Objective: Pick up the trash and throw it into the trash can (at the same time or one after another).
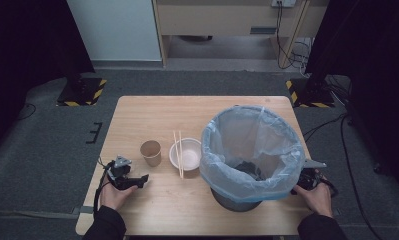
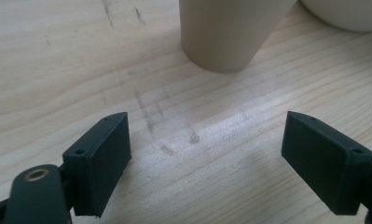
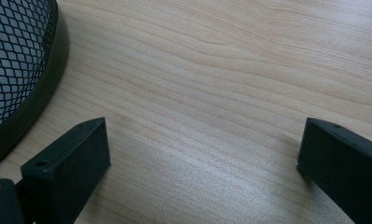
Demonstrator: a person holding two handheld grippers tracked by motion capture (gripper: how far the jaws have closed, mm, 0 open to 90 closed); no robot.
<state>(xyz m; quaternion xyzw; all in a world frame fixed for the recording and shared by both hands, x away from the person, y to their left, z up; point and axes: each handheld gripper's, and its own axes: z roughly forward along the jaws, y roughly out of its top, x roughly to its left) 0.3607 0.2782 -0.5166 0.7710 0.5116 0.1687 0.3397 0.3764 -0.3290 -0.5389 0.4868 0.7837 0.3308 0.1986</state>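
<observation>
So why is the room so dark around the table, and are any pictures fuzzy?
High view: light falls on the table while the sides stay black. Left gripper view: the paper cup looks soft up close, and a pale sheen lies on the wood. Right gripper view: the jaws blur slightly; the bin's mesh looks sharper.

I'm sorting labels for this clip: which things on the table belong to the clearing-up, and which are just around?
In the job:
paper cup, just ahead of the open left tongs
white bowl
chopsticks across the bowl
lined mesh bin, beside the open right tongs

Just around:
cables on the floor
striped stand bases
</observation>
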